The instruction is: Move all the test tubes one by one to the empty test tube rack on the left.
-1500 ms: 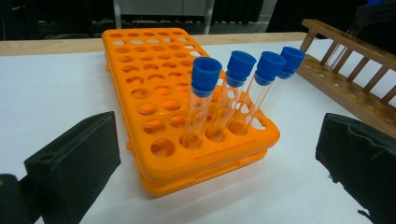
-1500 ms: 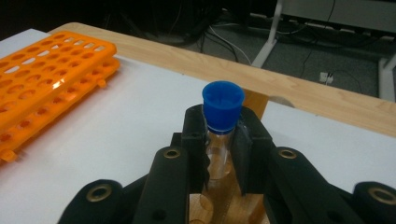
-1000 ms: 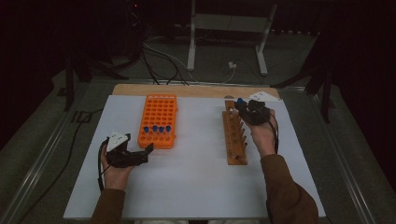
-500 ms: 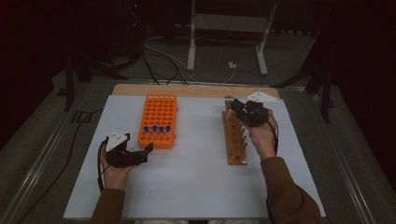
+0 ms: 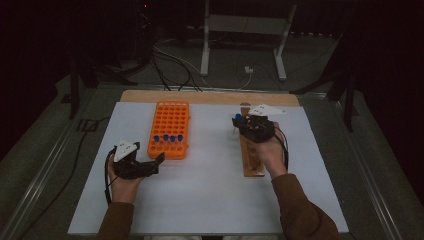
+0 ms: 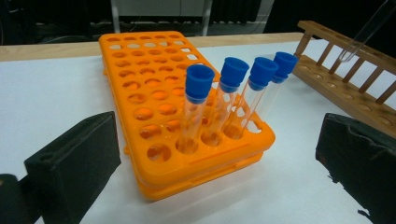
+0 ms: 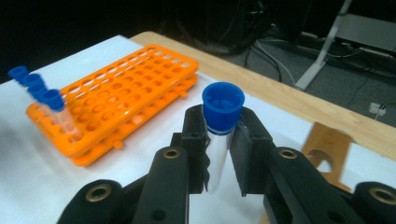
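My right gripper [image 7: 219,140] is shut on a clear test tube with a blue cap [image 7: 222,109], held upright above the white sheet. In the high view it [image 5: 239,122] hovers just left of the far end of the wooden rack [image 5: 251,155]. An orange rack [image 5: 169,129] lies to the left with several blue-capped tubes [image 6: 224,93] standing in a row near its front end. My left gripper [image 5: 159,161] rests open on the sheet, its jaws facing that front end of the orange rack [image 6: 154,88]. The held tube [image 6: 364,35] hangs over the wooden rack [image 6: 345,79].
A white sheet [image 5: 210,200] covers the table, with a bare wooden strip [image 5: 210,96] along the far edge. Cables and a metal stand [image 5: 240,45] lie on the dark floor beyond. Most holes of the orange rack [image 7: 121,98] hold nothing.
My right gripper has carried the blue-capped tube leftward, off the wooden rack's far end and towards the orange rack. The left gripper has stayed in place.
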The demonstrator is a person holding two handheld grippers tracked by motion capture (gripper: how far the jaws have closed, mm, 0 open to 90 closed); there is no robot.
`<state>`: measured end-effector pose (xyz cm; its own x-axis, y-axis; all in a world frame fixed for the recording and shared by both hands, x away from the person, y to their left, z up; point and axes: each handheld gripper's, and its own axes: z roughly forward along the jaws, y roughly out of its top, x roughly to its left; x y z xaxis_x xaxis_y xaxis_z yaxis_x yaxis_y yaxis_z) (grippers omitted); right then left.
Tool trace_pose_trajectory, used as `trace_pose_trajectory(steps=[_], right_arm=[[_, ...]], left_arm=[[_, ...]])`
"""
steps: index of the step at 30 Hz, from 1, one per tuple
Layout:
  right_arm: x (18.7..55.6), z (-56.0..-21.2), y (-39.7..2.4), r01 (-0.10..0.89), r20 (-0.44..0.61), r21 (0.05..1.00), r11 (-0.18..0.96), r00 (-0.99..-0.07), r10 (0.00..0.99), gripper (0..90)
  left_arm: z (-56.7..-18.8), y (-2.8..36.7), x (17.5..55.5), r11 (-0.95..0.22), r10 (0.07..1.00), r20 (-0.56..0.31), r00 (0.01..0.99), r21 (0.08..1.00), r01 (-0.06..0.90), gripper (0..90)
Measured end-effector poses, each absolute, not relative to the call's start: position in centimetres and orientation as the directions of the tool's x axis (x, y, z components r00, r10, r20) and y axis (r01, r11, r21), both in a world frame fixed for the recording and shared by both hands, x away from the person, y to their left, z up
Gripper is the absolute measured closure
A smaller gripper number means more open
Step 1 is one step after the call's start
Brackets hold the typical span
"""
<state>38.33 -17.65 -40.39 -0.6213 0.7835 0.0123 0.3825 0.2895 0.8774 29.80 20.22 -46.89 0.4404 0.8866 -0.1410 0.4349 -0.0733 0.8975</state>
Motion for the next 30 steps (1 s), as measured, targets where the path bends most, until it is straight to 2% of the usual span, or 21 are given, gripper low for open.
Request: trace_pose_trajectory(steps=[30], right_arm=[[33.7, -40.0, -8.5, 0.325, 0.062, 0.865, 0.382, -0.825, 0.562, 76.7]], left_arm=[[-45.8, 18.0, 29.4, -0.102, 0.846, -0.128, 0.517, 0.914, 0.393, 0.7]])
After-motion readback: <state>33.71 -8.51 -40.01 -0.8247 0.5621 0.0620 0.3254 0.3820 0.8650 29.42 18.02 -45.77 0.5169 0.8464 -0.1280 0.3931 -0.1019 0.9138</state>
